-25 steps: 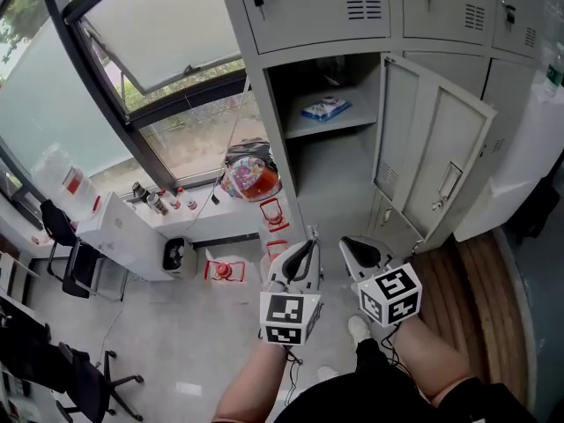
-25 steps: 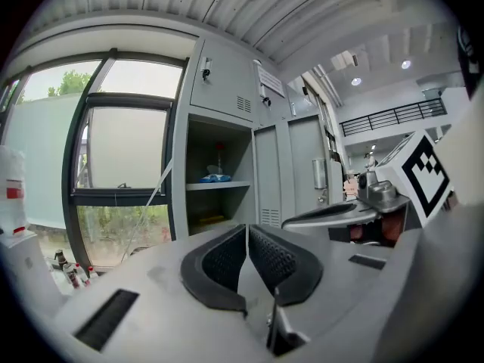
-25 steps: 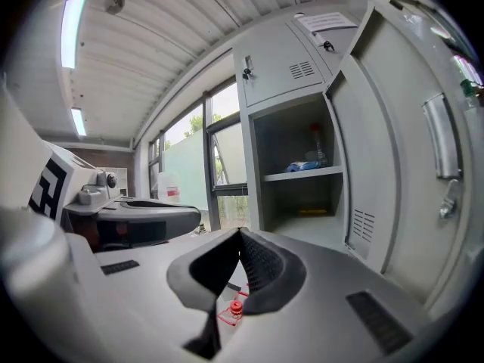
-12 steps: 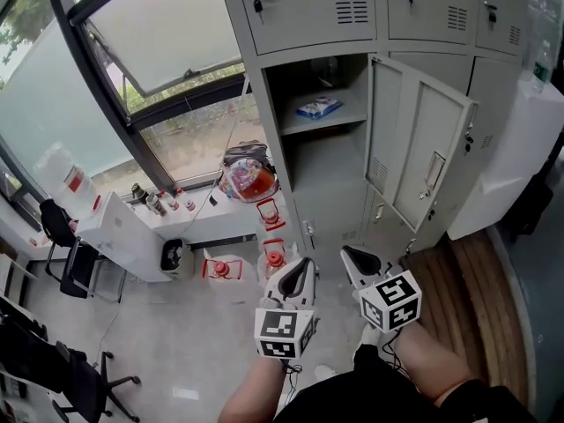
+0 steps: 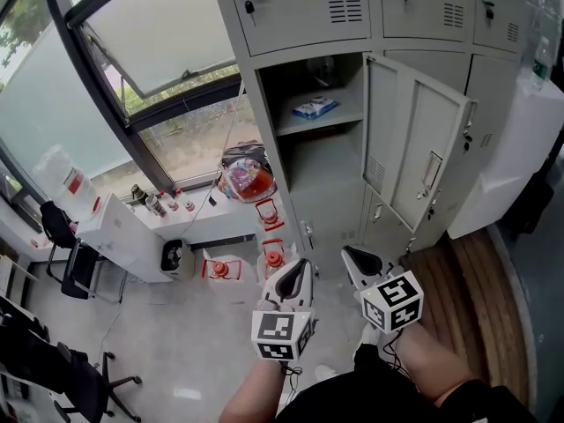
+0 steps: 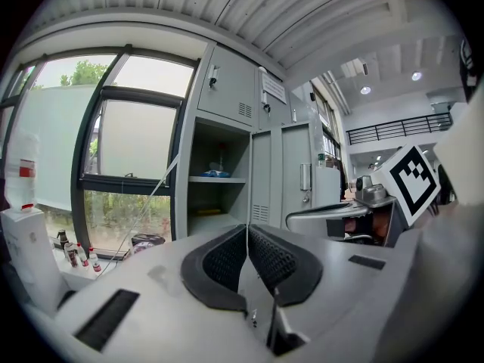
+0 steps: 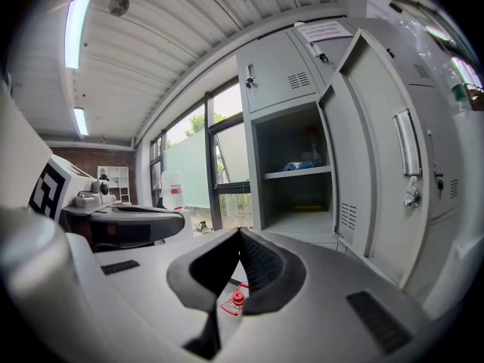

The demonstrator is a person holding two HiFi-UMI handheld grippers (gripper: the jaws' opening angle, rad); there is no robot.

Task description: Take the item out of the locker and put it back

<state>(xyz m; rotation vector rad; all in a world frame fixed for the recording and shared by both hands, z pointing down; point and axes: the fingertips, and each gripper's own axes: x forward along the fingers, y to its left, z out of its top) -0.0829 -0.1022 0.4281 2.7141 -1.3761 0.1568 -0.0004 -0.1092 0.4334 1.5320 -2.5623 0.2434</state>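
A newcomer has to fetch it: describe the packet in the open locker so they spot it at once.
Go to the grey locker bank beside the window; one compartment has its door swung open. On its upper shelf lies a flat packet, blue and white, the only blue thing inside.

Seen along their claws, the person's pale grey moulded-plastic left gripper (image 6: 247, 228) and right gripper (image 7: 239, 231) carried black ribbed rubber pads (image 6: 219, 263). Behind each claw sat a white cube with black square markers (image 5: 282, 336). A thin black cable (image 5: 289, 374) trailed behind the left cube. The person wore dark clothing (image 5: 397, 399).
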